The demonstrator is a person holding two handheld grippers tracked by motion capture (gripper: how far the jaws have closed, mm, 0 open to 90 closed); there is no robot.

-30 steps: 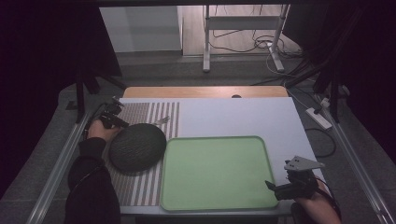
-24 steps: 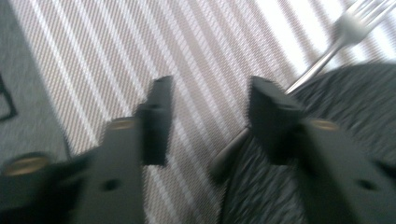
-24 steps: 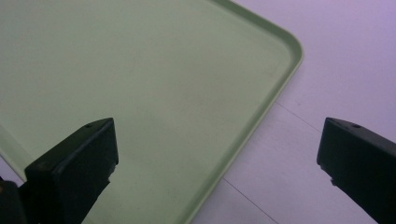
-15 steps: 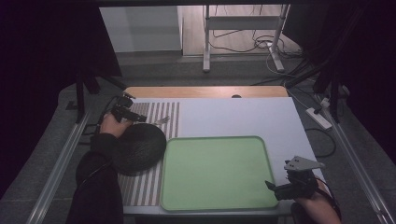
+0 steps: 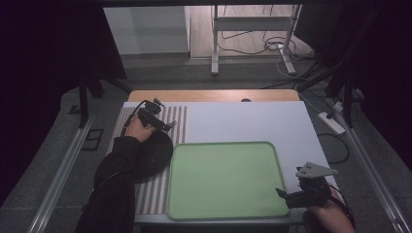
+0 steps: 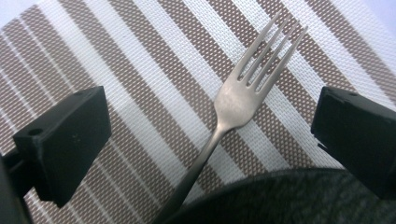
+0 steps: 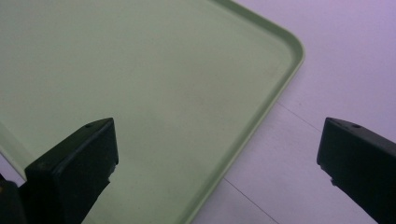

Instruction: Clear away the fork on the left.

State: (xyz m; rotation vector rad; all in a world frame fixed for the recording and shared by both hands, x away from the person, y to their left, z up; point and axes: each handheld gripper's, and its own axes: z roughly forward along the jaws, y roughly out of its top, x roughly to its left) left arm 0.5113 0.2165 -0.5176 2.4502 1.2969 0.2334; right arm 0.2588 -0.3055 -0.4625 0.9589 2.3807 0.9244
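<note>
1. My left claw (image 5: 167,127) hovers at the far left of the worktop (image 5: 243,119), above the striped placemat (image 5: 177,116). Its jaws stand wide apart and hold nothing.
2. In the left gripper view, a metal fork (image 6: 233,100) lies flat on the placemat between those open jaws, tines pointing away. Its handle runs down towards the rim of a dark round plate (image 6: 289,198).
3. I judge the pick-up is only lined up: the fork is not yet gripped or lifted.
4. The green tray (image 5: 223,179) in the middle of the worktop is bare.
5. My right claw (image 5: 284,196) rests at the tray's near right corner, jaws spread, grasping nothing.
6. Everything after the approach seems left to do.
</note>
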